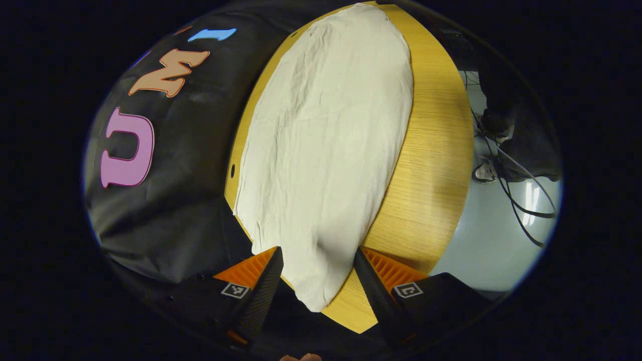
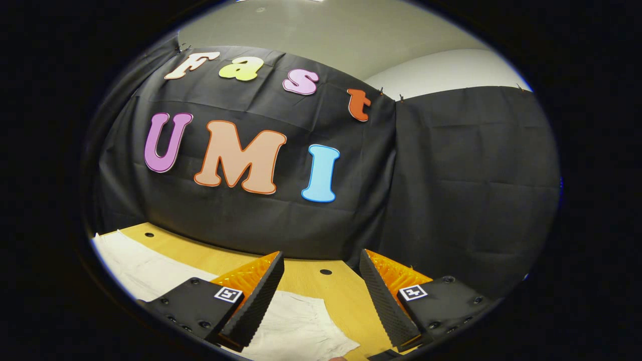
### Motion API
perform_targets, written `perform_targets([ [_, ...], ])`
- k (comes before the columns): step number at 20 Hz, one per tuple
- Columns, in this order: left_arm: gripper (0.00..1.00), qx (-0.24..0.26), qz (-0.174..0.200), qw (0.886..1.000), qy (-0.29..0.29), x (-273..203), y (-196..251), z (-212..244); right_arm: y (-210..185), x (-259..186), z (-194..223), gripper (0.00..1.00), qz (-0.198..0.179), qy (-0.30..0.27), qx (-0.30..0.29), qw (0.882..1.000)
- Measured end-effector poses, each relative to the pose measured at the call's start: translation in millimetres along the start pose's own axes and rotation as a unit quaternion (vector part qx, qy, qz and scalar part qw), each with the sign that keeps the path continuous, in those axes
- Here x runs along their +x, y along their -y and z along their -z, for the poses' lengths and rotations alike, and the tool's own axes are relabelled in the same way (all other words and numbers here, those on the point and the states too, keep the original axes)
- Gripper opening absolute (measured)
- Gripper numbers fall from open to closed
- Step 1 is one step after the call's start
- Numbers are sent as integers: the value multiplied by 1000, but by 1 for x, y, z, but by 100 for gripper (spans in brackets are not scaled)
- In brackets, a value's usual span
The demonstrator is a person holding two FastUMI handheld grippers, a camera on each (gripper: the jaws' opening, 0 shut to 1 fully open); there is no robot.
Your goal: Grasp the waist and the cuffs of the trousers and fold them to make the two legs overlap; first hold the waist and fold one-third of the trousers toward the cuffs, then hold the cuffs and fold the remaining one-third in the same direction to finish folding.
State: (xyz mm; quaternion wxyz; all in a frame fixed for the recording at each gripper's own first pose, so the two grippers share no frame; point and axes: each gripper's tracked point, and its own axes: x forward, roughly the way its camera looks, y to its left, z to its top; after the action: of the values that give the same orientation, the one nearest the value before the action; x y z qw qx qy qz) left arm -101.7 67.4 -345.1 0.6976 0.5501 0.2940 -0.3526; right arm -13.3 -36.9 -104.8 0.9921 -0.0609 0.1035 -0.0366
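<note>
Both grippers spread, nothing pinched.

I see 1 pair of trousers (image 1: 326, 150) stretching ahead between my left gripper (image 1: 318, 271) jaws on the table (image 1: 431, 165); my right gripper (image 2: 321, 296) hovers with 1 trouser end below its jaws.

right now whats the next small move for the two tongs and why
Probably lower both tongs onto the cloth. The left tongs hang open above one narrow end of the white trousers, which lie flat on the wooden table; the right tongs gape above the other end, gripping nothing.
</note>
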Motion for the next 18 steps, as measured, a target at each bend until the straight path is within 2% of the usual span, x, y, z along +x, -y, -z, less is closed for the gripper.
perform_targets([
  [5,86,25,-12,1000,-2,14,-14,-6,0,6,8,97,-3,-9,-12,1000],
  [6,82,8,8,1000,-11,16,-6,-3,1,7,10,97,-4,-9,-17,1000],
  [7,73,-10,22,1000,-16,13,4,-4,2,8,12,97,-4,-11,-24,1000],
  [8,43,-15,22,999,-20,16,3,-4,2,9,14,97,-6,-11,-31,999],
  [11,20,-7,32,999,-26,19,11,-4,5,8,18,97,-12,-13,-49,999],
  [12,9,-4,30,999,-27,20,12,-4,7,9,22,97,-14,-16,-54,998],
  [13,5,1,26,999,-28,20,12,-3,9,10,25,97,-16,-20,-60,998],
  [16,0,7,17,999,-32,21,13,-4,14,11,37,97,-26,-28,-90,995],
  [18,0,-3,19,999,-34,21,13,-4,21,12,47,97,-31,-34,-131,990],
])
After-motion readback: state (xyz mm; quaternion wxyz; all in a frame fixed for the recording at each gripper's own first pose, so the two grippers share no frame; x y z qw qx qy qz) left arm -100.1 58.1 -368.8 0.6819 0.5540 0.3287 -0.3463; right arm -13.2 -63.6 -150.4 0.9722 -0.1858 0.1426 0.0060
